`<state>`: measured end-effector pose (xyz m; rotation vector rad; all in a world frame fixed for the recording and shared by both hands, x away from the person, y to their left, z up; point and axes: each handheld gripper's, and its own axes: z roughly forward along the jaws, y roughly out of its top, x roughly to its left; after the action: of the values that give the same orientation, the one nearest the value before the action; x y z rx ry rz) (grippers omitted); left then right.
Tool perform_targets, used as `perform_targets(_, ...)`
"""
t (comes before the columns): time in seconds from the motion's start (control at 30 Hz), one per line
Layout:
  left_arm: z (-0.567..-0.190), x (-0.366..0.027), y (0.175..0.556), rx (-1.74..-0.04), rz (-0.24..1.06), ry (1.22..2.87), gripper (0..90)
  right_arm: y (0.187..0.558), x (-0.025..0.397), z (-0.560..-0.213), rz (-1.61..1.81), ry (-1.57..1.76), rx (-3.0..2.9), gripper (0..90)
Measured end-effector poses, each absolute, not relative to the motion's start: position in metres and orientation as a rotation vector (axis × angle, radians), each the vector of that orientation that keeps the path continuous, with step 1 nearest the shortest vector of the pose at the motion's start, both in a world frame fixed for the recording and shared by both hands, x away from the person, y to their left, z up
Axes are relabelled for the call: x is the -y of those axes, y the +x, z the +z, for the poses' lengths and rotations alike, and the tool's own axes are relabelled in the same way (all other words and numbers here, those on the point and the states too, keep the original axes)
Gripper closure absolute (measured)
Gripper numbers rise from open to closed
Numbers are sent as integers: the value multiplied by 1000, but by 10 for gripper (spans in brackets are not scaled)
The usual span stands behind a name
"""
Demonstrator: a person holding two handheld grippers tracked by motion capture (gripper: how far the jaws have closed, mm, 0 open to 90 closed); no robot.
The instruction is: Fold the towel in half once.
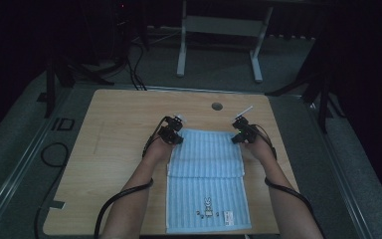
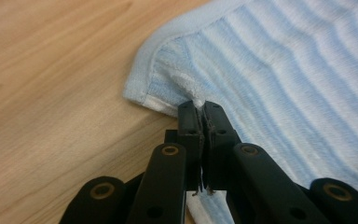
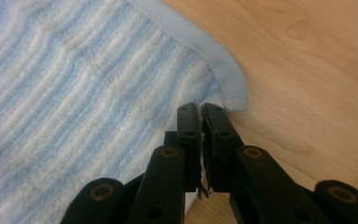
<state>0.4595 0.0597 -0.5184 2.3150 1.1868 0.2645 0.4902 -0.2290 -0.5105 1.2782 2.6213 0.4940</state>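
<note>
Light blue striped towel (image 1: 206, 179) lies on the wooden surface (image 1: 114, 149), far part doubled over the near part, near end at the person's edge. Left tongs (image 1: 175, 135) are clenched on the towel's far left corner and right tongs (image 1: 238, 134) clenched on the far right corner, cloth pinched between the jaws in both gripper views. Small bunny motif (image 1: 207, 203) and white label (image 1: 228, 216) sit near the towel's near end, writing too small to read.

Dim high view (gripper views brighter)
</note>
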Motion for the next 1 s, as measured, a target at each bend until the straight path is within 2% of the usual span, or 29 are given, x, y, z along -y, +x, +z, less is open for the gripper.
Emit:
perform_targets(0.07, -507, -66, 459, -1181, 252, 2277, 872, 490, 232, -500, 527, 1274, -2606, 859)
perform_targets(0.57, -394, -89, 436, -1056, 472, 2128, 870, 480, 231, -382, 736, 1076, -2408, 864)
perform_targets(0.7, -377, -96, 423, -1019, 506, 2072, 870, 468, 235, -358, 823, 1042, -2366, 863)
perform_targets(0.83, -379, -98, 404, -977, 463, 2097, 869, 447, 241, -352, 905, 1007, -2346, 863)
perform_targets(1.0, -404, -102, 373, -935, 399, 2123, 868, 411, 245, -370, 925, 928, -2366, 863)
